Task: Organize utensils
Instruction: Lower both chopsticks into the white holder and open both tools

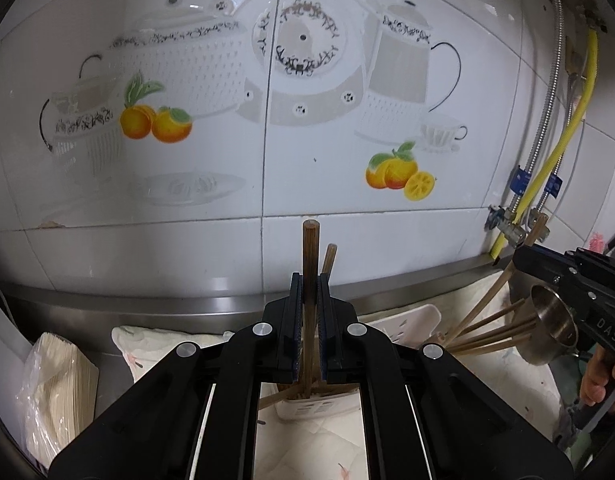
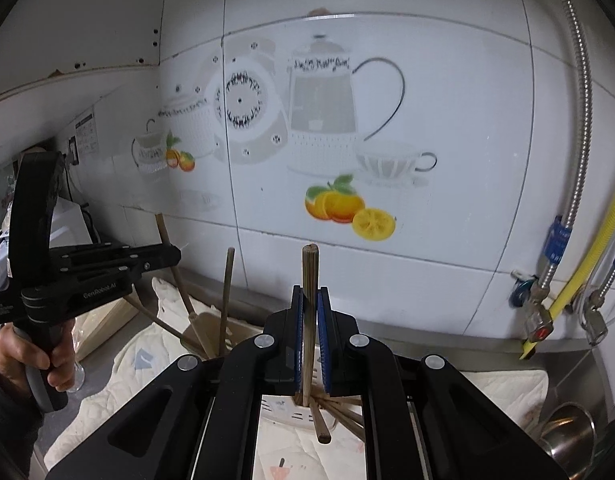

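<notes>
Left wrist view: your left gripper has its fingers nearly closed on a dark wooden chopstick, held upright, its lower end inside the white utensil holder below the fingers. Right wrist view: your right gripper likewise pinches a ridged chopstick upright over the holder, with more loose chopsticks fanned beneath. A steel cup lies right of the fingers on the bench cloth.
</notes>
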The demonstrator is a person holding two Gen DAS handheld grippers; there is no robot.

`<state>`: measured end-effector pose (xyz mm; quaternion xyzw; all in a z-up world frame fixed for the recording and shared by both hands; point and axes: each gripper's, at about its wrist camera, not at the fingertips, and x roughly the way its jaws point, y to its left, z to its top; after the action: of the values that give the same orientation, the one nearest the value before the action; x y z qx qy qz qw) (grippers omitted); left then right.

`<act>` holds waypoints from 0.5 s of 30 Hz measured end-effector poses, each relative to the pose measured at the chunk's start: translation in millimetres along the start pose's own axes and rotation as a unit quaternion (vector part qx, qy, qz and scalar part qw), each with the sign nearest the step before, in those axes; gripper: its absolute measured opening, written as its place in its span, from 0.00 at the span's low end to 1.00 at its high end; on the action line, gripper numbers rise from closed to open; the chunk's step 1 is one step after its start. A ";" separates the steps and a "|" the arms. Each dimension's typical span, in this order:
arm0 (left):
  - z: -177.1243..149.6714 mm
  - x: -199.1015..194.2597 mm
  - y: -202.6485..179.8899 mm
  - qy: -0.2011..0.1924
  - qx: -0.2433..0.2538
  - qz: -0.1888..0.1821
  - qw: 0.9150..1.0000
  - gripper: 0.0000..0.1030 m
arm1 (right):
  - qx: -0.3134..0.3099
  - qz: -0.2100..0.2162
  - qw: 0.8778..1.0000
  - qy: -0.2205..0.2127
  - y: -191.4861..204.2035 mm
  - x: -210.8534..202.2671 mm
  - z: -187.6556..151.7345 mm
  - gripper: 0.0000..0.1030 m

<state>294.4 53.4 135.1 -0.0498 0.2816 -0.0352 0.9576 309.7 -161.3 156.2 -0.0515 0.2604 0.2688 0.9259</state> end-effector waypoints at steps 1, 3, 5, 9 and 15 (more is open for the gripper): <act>-1.1 0.5 0.8 0.002 -0.002 0.000 1.000 0.06 | 0.000 0.000 1.000 0.003 0.3 1.8 -1.4 0.07; -1.9 1.4 1.7 0.005 -0.004 -0.001 1.000 0.06 | -0.001 0.000 1.000 0.006 1.1 4.1 -4.1 0.07; -3.3 1.8 1.7 0.008 -0.004 -0.002 1.000 0.06 | -0.002 0.000 1.000 0.009 1.8 5.3 -6.1 0.07; -5.5 2.4 -0.2 0.011 -0.001 -0.001 1.000 0.06 | 0.001 0.000 1.000 0.014 1.1 6.2 -9.8 0.07; -6.5 0.9 -1.3 0.012 -0.003 0.002 1.000 0.07 | 0.002 -0.002 1.000 0.016 0.4 3.9 -10.7 0.07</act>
<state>291.6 51.6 129.3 -0.0519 0.2936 -0.0335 0.9539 307.5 -161.6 145.0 -0.0548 0.2755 0.2660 0.9221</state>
